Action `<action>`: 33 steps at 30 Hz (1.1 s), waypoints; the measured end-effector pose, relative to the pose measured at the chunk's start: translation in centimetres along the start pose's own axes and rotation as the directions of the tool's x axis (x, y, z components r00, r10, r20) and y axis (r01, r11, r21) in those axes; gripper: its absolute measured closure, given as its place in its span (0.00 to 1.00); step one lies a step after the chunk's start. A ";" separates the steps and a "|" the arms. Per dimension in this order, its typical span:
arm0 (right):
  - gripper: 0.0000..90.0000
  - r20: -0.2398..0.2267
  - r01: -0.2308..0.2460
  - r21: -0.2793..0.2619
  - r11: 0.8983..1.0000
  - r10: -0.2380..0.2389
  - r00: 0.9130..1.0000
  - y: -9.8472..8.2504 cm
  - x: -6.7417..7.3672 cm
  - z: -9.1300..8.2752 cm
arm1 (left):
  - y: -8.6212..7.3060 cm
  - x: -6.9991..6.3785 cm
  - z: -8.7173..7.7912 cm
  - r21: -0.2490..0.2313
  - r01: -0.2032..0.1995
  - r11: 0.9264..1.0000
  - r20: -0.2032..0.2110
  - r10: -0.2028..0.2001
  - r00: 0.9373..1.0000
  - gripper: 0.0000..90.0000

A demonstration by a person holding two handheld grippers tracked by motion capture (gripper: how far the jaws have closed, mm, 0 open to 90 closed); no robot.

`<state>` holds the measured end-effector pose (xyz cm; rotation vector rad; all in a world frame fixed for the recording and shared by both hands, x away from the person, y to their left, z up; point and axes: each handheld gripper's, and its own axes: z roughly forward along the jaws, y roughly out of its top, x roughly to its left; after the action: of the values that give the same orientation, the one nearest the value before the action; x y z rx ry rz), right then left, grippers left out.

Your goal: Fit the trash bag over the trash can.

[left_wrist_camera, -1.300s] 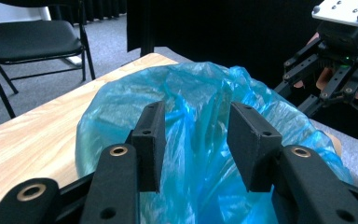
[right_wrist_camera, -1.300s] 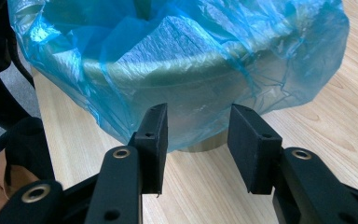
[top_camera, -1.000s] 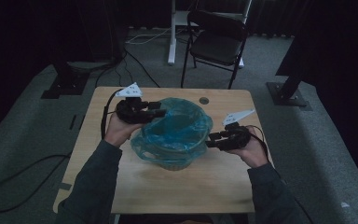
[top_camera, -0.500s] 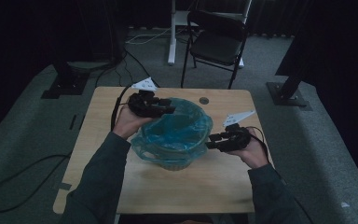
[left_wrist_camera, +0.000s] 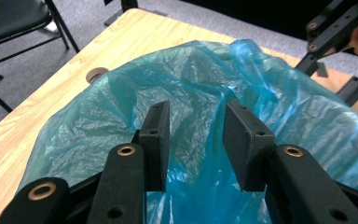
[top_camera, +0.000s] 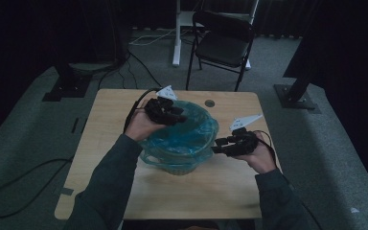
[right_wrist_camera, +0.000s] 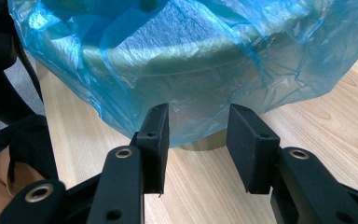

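Mid-table, left gripper (top_camera: 181, 116) hovers over the far-left rim of the bin (top_camera: 182, 167), jaws just been narrowing, apart, only loose blue bag (top_camera: 184, 136) film between. Right gripper (top_camera: 216, 149) sits just beside the bag's right side, jaws apart, gripping nothing.

A bin (top_camera: 179, 160) lined with a plastic bag (top_camera: 182, 134) is set near the middle of the counter (top_camera: 105, 124), with the bag's edge draped over the rim and down the outside. The left tool (top_camera: 179, 116) is held over the bin's far left rim, above the bag, while the right tool (top_camera: 215, 148) is placed just beside the bin's right side, low over the counter. A chair (top_camera: 223, 45) is seen on the floor beyond the counter's far edge.
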<state>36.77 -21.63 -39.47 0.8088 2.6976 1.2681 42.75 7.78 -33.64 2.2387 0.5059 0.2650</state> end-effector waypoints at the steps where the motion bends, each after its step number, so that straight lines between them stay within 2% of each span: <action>1: 0.65 -0.001 -0.001 0.001 1.000 0.001 1.000 0.0 0.0 0.0 | 0.1 0.0 0.2 0.004 0.000 1.000 -0.003 0.000 1.000 0.68; 11: 0.65 -0.006 -0.006 -0.002 1.000 0.006 1.000 -0.2 0.0 0.0 | 0.5 -0.2 2.0 0.081 -0.031 0.996 -0.032 0.033 0.999 0.68; 21: 0.65 -0.012 -0.002 -0.006 1.000 0.002 1.000 -0.2 0.0 0.0 | 0.9 -0.5 3.1 0.129 -0.063 0.990 -0.062 0.071 0.996 0.67; 33: 0.65 -0.014 -0.004 -0.007 1.000 0.004 1.000 -0.3 0.0 -0.1 | 1.0 -1.0 4.7 0.209 -0.104 0.972 -0.086 0.124 0.988 0.65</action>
<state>36.60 -21.84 -39.63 0.8085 2.7024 1.2885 43.77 3.56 -35.95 2.4688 0.4751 0.4012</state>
